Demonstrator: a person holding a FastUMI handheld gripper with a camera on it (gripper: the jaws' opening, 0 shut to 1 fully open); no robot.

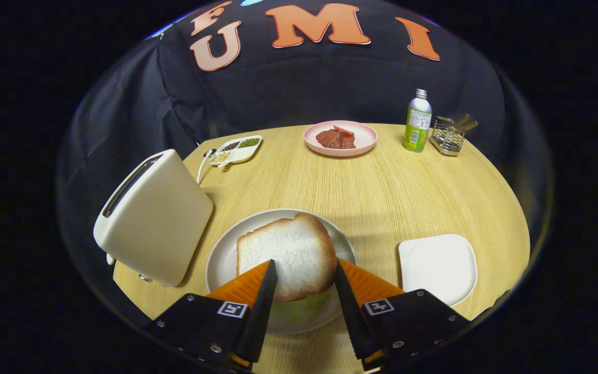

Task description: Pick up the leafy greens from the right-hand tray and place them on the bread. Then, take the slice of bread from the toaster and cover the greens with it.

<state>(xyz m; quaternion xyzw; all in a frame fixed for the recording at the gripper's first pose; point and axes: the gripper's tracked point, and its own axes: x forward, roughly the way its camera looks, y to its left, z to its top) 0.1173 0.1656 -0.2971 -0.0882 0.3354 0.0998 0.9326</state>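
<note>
The gripper [304,283] hangs over a round grey plate [221,270] on a pale wooden table [382,192] with a fine straight grain. Its two fingers are set narrow, one on each side of the near end of a bread slice [291,254]; whether they really press on it I cannot tell. The slice is white and porous, with a thin brown crust and a rounded top that points away from the gripper. It lies on the plate, over something pale green, the greens [314,301], of which only a small edge shows under the near crust; their shape is hidden.

Left of the plate stands a cream toaster [156,218], smooth and box-like with rounded corners, and its slot looks dark. Right of the plate lies a white square tray [439,267] with soft corners, and its near corner is covered by the gripper body.

Beyond, near the far edge, there is a pink plate [364,137] with red-brown pieces, hard to identify. A white divided dish [236,151] holds small grains. A green bottle [417,124] with a metal cap stands just beside a wire holder [448,137].
</note>
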